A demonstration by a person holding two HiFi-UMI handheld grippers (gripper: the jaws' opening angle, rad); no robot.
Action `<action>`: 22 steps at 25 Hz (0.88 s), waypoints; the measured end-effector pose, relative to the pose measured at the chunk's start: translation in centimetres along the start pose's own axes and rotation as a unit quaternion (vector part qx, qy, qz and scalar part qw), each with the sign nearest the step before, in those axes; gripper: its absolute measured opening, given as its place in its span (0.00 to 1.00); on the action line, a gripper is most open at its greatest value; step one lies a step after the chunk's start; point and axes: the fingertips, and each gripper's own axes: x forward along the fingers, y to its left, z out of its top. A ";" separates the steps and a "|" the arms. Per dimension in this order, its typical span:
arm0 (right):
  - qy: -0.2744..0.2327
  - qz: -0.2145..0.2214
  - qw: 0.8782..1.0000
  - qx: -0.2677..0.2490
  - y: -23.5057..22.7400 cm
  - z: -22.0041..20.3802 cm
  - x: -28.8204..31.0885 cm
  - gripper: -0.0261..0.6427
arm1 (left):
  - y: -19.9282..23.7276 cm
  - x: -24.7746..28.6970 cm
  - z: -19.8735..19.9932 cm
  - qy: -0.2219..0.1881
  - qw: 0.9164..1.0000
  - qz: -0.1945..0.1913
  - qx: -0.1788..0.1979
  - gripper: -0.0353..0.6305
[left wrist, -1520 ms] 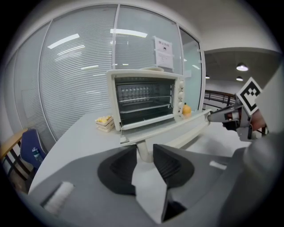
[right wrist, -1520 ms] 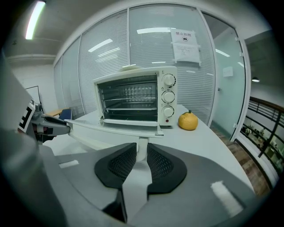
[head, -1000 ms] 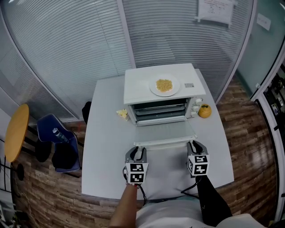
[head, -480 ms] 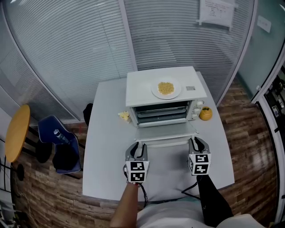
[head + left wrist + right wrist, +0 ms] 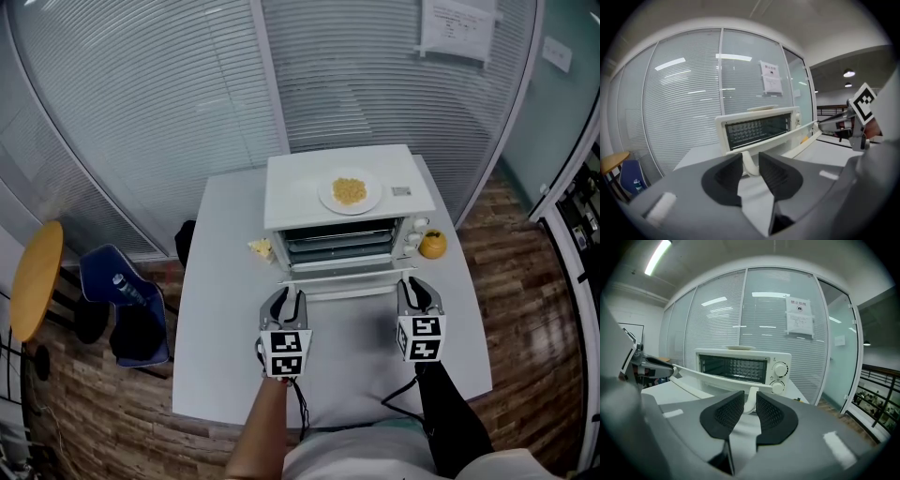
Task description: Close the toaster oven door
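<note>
A white toaster oven [image 5: 292, 187] stands at the back of the grey table [image 5: 225, 309]. Its door [image 5: 342, 278] hangs partly raised, tilted up off the table. The left gripper [image 5: 286, 298] is at the left end of the door handle [image 5: 342, 292], and its jaws are closing with the white handle post [image 5: 749, 165] between them, pads touching it. At the handle's right end, the right gripper [image 5: 413, 286] is shut on the other post [image 5: 750, 400]. The oven's open mouth [image 5: 736, 366] and knobs [image 5: 780, 369] show beyond the jaws.
A plate of yellow food [image 5: 350, 191] sits on the oven's top. An orange-yellow jar-like object [image 5: 431, 244] stands right of the oven and a small yellow item [image 5: 260, 247] left of it. A blue chair [image 5: 122, 300] and a yellow stool [image 5: 36, 277] stand left of the table.
The door has swung up from lying flat to partly raised. Both grippers moved forward and up with the handle, and the left jaws narrowed.
</note>
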 end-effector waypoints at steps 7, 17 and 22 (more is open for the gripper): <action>-0.019 0.002 1.000 -0.004 -0.4 2.0 1.1 0.15 | 0.8 1.0 2.0 -0.014 1.000 0.006 0.003 0.23; -0.036 0.004 0.999 -0.014 -0.9 4.7 3.1 0.15 | 2.8 3.2 4.7 -0.026 0.997 0.060 0.032 0.22; -0.047 0.004 0.999 -0.028 -0.9 6.0 4.4 0.13 | 1.4 5.0 6.5 -0.034 0.999 0.033 0.022 0.18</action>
